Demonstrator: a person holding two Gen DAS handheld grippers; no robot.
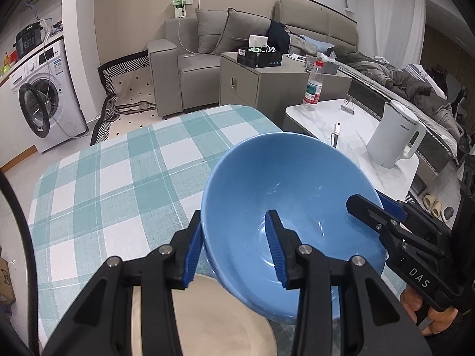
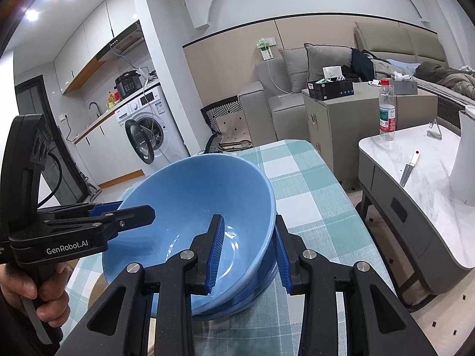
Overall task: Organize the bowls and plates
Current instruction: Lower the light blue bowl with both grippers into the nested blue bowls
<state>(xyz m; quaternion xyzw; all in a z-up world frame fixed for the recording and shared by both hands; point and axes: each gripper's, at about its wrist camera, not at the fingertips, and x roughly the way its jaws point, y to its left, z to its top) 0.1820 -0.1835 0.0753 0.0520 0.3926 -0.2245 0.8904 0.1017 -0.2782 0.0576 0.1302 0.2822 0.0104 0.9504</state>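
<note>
Your left gripper (image 1: 237,249) sits closest to the lens, its blue-padded fingers (image 1: 274,246) straddling the near-left rim of the blue bowl (image 1: 285,195), one pad inside the basin and the other against the outer wall, so it is clamped on that rim. Your right gripper (image 2: 249,252) does the same on the opposite side: one pad lies inside the bowl, the other presses the outside wall, and the rim is pinched between them. Both tools point downward at a slant toward the table. In the left wrist view your right hand (image 1: 427,311) shows at the lower right, wrapped around the handle; in the right wrist view your left hand (image 2: 32,293) grips its handle at the lower left. You hold the bowl tilted, its opening turned toward you, above the teal-and-white checked tablecloth (image 1: 118,178). Just below the bowl, near the table's front edge, lies a beige plate (image 1: 219,326); whether the bowl touches it cannot be told. In the right wrist view another blue rim shows directly under the bowl, seemingly a second bowl nested beneath.
</note>
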